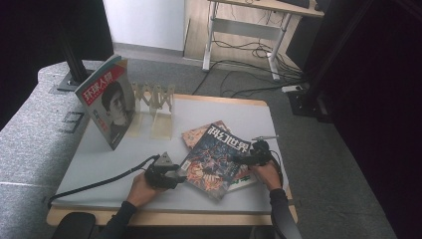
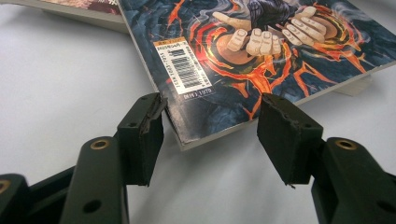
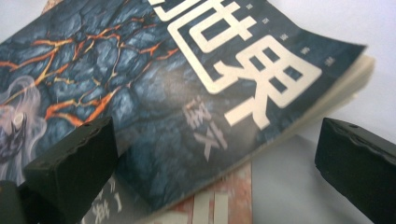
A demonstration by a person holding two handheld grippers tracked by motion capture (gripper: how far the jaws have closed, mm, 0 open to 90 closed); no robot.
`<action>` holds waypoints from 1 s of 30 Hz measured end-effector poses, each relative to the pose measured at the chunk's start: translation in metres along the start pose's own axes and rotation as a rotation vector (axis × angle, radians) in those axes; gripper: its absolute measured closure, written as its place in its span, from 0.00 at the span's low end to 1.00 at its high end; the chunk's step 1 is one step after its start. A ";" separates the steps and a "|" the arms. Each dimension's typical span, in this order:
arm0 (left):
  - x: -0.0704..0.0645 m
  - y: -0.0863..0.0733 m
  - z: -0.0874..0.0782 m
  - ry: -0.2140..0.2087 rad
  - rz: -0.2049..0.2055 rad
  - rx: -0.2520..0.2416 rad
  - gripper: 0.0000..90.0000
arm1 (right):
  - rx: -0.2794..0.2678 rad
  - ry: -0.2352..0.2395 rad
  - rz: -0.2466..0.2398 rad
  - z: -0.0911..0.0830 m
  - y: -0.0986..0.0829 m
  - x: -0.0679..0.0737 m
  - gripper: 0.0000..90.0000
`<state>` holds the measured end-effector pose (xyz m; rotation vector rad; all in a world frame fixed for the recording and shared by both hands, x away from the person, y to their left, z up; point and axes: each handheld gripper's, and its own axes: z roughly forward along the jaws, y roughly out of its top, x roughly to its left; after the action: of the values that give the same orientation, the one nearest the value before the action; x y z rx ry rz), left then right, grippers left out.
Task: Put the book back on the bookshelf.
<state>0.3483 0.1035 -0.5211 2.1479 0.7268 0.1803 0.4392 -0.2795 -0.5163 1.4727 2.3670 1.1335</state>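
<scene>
— Well, starting with the high view: left tongs (image 1: 182,173) spread at the near-left corner of the dark magazine (image 1: 217,160), right tongs (image 1: 241,158) at its right edge, spread too by the look of it, though small and hard to judge from up there. Lies on top of a short stack toward the right front of the bench (image 1: 99,164).

— Count from above?

— One dark magazine on top, at least two more under it: one orange cover (image 1: 195,134) peeking out behind, one green-and-white edge (image 1: 243,182) at the front. One further magazine (image 1: 107,99) standing upright at the back left, beside one wooden folding rack (image 1: 154,97). Four magazines, then, and two tongs.

— And the left gripper view?

— Left tongs (image 2: 210,135) wide open, straddling the barcode corner of the dark magazine (image 2: 261,60), pads level with the cover edge, nothing pinched. Best slid further in, one pad under the corner and one over, before closing, so as to catch the whole thickness and not just the cover sheet.

— Right gripper view?

— Right tongs (image 3: 219,158) spread as well, either side of the title corner of the dark magazine (image 3: 154,93), which curls up off the orange cover (image 3: 224,205) below. Worth closing low on that lifted corner, both sides together, then raising evenly to keep the spine from sagging.
</scene>
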 end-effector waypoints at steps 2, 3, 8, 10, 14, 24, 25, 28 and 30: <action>0.000 0.000 0.001 -0.002 -0.004 0.004 0.45 | 0.004 0.009 0.008 0.003 0.002 -0.001 0.00; 0.001 -0.001 0.002 -0.002 -0.006 0.008 0.45 | 0.004 0.013 0.009 0.004 0.004 -0.001 0.00; 0.000 -0.001 0.003 0.006 0.005 0.024 0.45 | 0.008 0.035 0.026 0.009 0.007 -0.004 0.00; 0.000 -0.001 0.003 0.007 0.007 0.027 0.45 | 0.001 0.043 0.029 0.009 0.008 -0.006 0.02; 0.000 -0.001 0.003 0.008 0.006 0.028 0.45 | -0.016 0.026 0.019 0.008 0.013 -0.005 0.12; 0.000 -0.001 0.004 0.006 0.006 0.026 0.45 | -0.043 -0.081 -0.060 -0.002 0.026 0.003 0.45; 0.000 -0.001 0.003 0.006 0.006 0.026 0.45 | -0.047 -0.090 -0.065 -0.003 0.027 0.003 0.50; 0.000 -0.001 0.003 0.005 0.005 0.025 0.45 | -0.062 -0.105 -0.075 -0.008 0.030 0.004 0.64; 0.000 -0.001 0.003 0.006 0.006 0.022 0.45 | -0.066 -0.107 -0.071 -0.011 0.032 0.005 0.69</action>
<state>0.3492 0.1017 -0.5240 2.1717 0.7294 0.1821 0.4541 -0.2732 -0.4867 1.3809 2.2684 1.0775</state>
